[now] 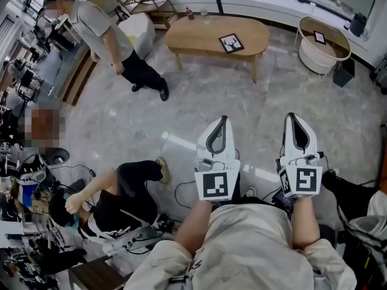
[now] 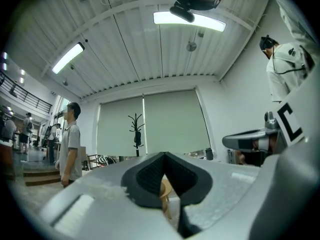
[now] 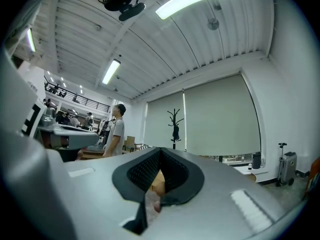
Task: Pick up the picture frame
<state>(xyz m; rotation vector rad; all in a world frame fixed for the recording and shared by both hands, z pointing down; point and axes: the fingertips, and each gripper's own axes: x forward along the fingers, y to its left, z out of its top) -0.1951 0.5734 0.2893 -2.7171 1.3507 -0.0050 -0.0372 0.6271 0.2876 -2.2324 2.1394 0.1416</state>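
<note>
The left gripper (image 1: 221,121) and right gripper (image 1: 292,117) both have their jaws together on nothing, well apart from the picture frame (image 1: 231,43) lying on the oval wooden table (image 1: 193,35)

White grippers (image 1: 222,121) (image 1: 292,116) bear black-square marker cubes (image 1: 211,186); beige shirt (image 1: 254,243).

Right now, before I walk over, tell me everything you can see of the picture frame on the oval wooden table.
The picture frame is small and roughly square, with a thin dark border around a white picture that bears a dark figure too small to make out. Its material cannot be told from here. It lies flat and face up, turned cornerwise to the table's long side, on the right half of the oval wooden table, close to the nearer edge. Only the tabletop touches it; nothing lies on it.
</note>
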